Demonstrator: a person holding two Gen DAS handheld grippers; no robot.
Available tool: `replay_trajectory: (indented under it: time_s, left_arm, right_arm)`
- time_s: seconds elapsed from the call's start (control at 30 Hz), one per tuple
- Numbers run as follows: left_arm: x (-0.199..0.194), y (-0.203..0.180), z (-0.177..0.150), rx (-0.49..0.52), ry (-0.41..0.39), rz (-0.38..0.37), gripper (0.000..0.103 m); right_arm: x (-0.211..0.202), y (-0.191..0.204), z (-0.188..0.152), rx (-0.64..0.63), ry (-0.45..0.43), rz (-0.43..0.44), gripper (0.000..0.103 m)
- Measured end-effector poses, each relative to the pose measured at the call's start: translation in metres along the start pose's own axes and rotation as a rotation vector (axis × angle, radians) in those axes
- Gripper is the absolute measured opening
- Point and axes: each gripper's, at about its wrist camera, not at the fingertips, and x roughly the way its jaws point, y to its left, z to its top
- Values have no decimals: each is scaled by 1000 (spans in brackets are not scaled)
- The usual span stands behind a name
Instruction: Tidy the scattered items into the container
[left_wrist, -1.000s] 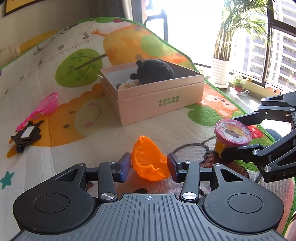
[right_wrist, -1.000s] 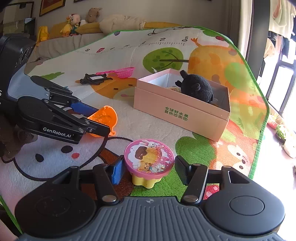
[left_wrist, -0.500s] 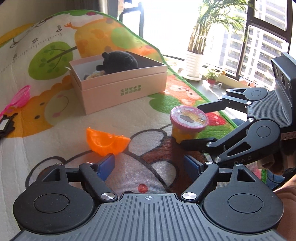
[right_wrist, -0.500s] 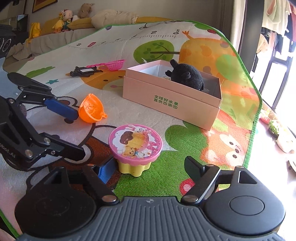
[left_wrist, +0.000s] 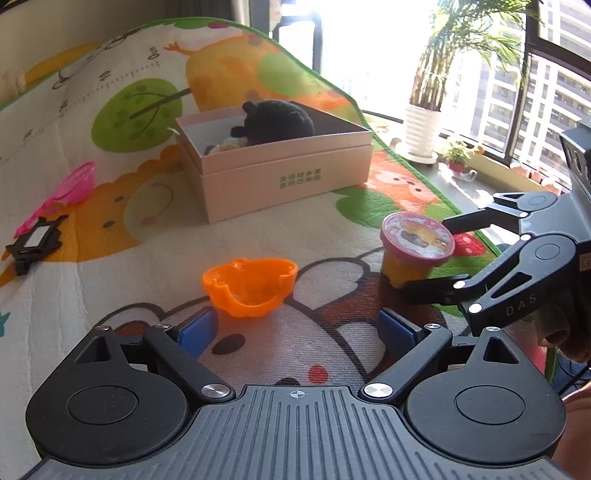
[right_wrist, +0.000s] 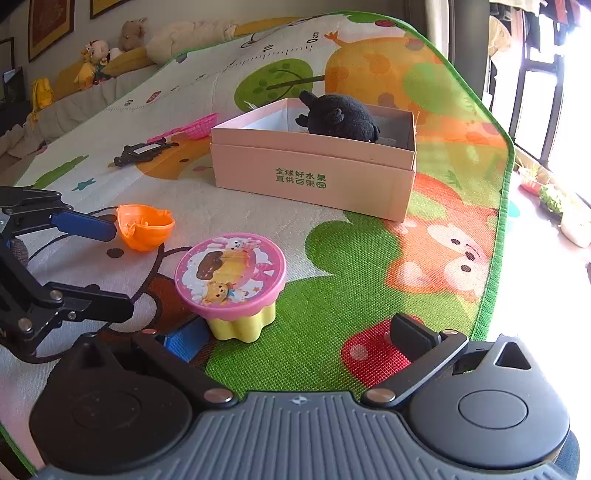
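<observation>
An orange plastic shell (left_wrist: 250, 286) lies on the play mat just ahead of my open left gripper (left_wrist: 295, 330), near its left finger; it also shows in the right wrist view (right_wrist: 146, 226). A pink-lidded yellow cup (right_wrist: 231, 282) stands on the mat just ahead of my open right gripper (right_wrist: 295, 334), near its left finger; it also shows in the left wrist view (left_wrist: 415, 249). The pink box (left_wrist: 280, 177) holds a black plush toy (left_wrist: 275, 122); the box also shows in the right wrist view (right_wrist: 314, 177).
A pink scoop (left_wrist: 64, 192) and a black flat toy (left_wrist: 33, 240) lie on the mat at the left. The mat's green edge (right_wrist: 498, 240) runs at the right, with potted plants (left_wrist: 424, 110) by the window beyond.
My left gripper opened and let go of the orange shell, which now lies on the mat. My right gripper opened wider and backed off from the cup.
</observation>
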Motion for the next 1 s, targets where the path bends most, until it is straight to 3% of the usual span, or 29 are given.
replay_trajectory:
  time_s: [0.13,0.3,0.5,0.77,0.83,0.9,1.0]
  left_arm:
    - [8,12,8,-65,-11,49,96]
    - [15,8,14,-29,-41,77,95]
    - [23,8,14,-24,-42,86,65]
    - [11,11,14,-34,-52,79,65]
    - [9,11,14,-33,-54,80,65]
    - [6,10,13,-28,-56,73,65]
    - [3,8,14,-18,-60,66,65]
  right_arm:
    - [0,1,-1,-1,-4,-2,103]
    - [0,2,-1,-2,-8,-6,103]
    - [-4,8,1,-34,-17,-26,103]
    - [-25,30,10,-116,-131,35,101]
    - [-23,32,16,-124,-119,49,88]
    - [-17,33,19,-114,-90,58,82]
    - [-10,32,20,-111,-43,67,55]
